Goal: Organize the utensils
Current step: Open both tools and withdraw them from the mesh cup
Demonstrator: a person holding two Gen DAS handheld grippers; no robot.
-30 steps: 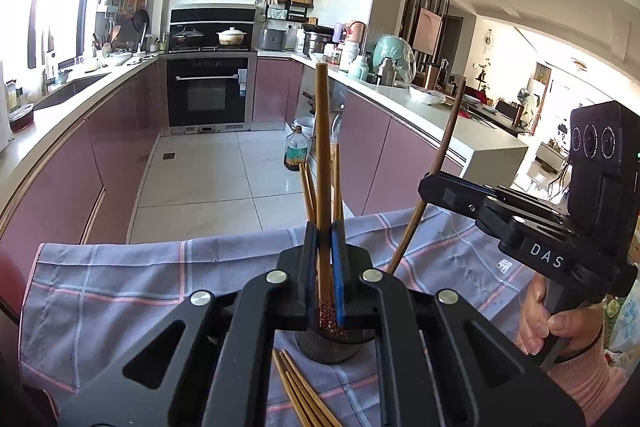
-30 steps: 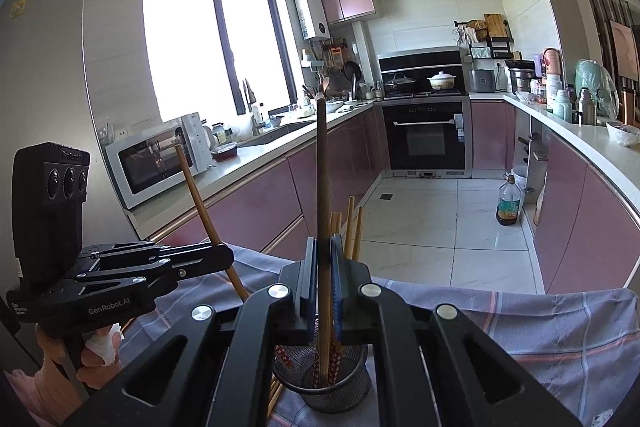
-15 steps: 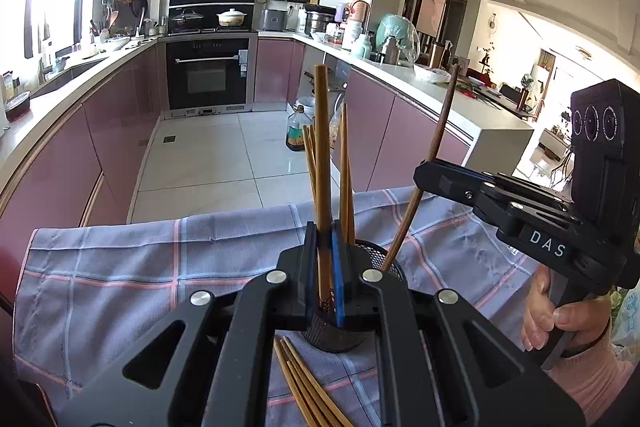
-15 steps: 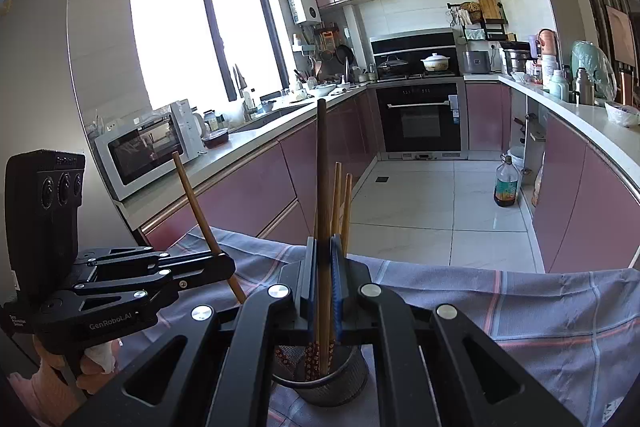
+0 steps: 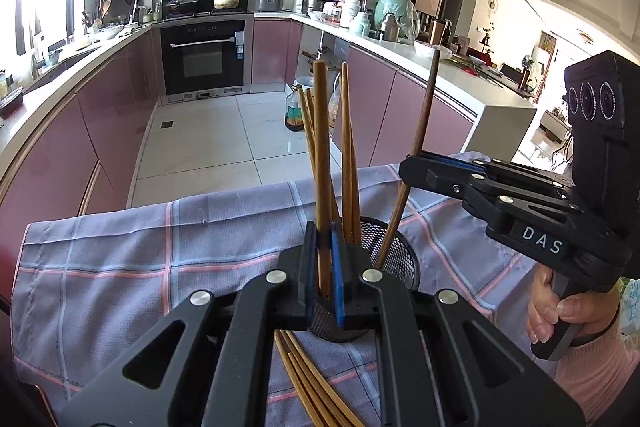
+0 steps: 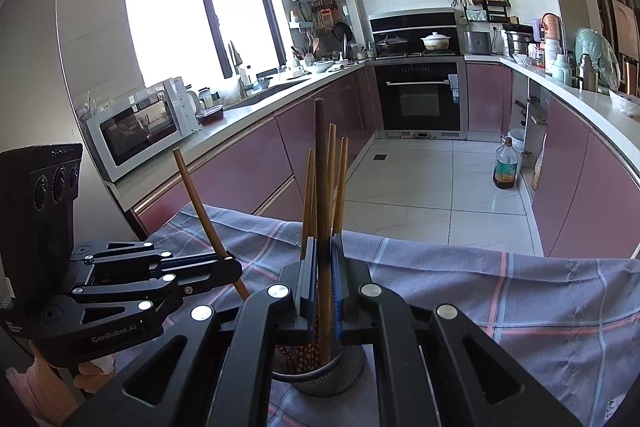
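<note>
Both chopsticks now sit lower into the mesh holder point(image 5: 394, 267) on the cloth point(image 5: 120, 251). We keep our left gripper point(image 5: 323, 291) and right gripper point(image 6: 323, 291) clamped mid-shaft on these light, stiff, slippery sticks.

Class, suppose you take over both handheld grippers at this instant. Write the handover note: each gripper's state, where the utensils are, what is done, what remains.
Left gripper: jaws shut on a chopstick, its tip down in the mesh holder.
Right gripper: jaws shut on a darker chopstick, also lowered into the holder.
Done: several chopsticks already stand in the holder.
Left: release both, then collect the loose chopsticks lying on the checked cloth.
</note>
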